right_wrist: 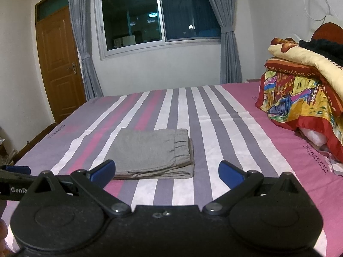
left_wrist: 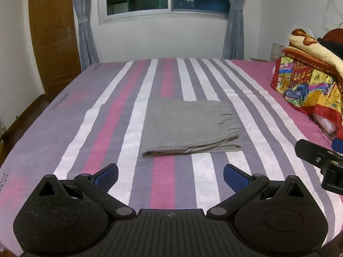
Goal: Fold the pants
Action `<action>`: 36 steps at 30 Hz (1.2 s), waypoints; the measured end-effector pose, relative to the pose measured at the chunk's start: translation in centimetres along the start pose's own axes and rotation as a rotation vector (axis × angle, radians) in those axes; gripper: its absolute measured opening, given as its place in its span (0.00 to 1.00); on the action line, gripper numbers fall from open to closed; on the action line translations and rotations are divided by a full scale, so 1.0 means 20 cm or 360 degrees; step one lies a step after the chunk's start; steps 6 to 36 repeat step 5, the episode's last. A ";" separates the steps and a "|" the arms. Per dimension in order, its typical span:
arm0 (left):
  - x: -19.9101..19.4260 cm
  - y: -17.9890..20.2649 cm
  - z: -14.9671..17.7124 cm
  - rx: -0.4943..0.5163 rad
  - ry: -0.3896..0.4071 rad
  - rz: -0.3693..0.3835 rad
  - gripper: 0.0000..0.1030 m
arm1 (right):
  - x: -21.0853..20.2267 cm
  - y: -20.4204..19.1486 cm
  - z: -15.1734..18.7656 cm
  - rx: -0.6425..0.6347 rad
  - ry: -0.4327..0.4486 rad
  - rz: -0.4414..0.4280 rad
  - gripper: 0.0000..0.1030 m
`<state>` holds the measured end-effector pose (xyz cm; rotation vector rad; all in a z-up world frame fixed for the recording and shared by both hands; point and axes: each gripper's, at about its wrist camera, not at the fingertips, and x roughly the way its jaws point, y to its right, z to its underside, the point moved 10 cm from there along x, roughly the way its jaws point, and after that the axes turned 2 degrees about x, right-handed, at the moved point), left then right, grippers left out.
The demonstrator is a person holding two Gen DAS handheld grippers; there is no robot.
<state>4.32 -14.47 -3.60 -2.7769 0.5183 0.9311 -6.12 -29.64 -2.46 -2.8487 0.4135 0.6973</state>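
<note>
Grey pants point(left_wrist: 188, 126) lie folded into a compact rectangle on the striped bed sheet point(left_wrist: 107, 128), the elastic waistband on the right side. The same folded pants point(right_wrist: 150, 153) show in the right wrist view, just beyond and left of centre. My left gripper point(left_wrist: 170, 176) hovers open above the sheet, short of the pants' near edge, with nothing between its blue pads point(left_wrist: 107, 176). My right gripper point(right_wrist: 166, 172) is open too, empty, near the pants' front edge. Part of the right gripper point(left_wrist: 321, 160) shows at the right edge of the left wrist view.
A stack of colourful folded blankets point(left_wrist: 308, 81) sits on the bed's right side, also seen as the blankets point(right_wrist: 300, 90). A wooden door point(right_wrist: 57, 64) stands at the left, a curtained window point(right_wrist: 158, 15) behind the bed. The bed's left edge point(left_wrist: 32, 111) drops to the floor.
</note>
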 end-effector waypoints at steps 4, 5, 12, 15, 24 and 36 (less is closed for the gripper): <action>0.03 0.01 -0.01 0.0003 -0.0013 -0.0001 1.00 | 0.02 0.00 0.01 0.0000 -0.0010 0.0002 1.00; 0.03 0.01 -0.01 -0.0001 -0.0018 -0.0001 1.00 | 0.03 0.01 0.01 0.0000 -0.0015 0.0005 1.00; 0.03 0.01 -0.01 -0.0001 -0.0018 -0.0001 1.00 | 0.03 0.01 0.01 0.0000 -0.0015 0.0005 1.00; 0.03 0.01 -0.01 -0.0001 -0.0018 -0.0001 1.00 | 0.03 0.01 0.01 0.0000 -0.0015 0.0005 1.00; 0.03 0.01 -0.01 -0.0001 -0.0018 -0.0001 1.00 | 0.03 0.01 0.01 0.0000 -0.0015 0.0005 1.00; 0.03 0.01 -0.01 -0.0001 -0.0018 -0.0001 1.00 | 0.03 0.01 0.01 0.0000 -0.0015 0.0005 1.00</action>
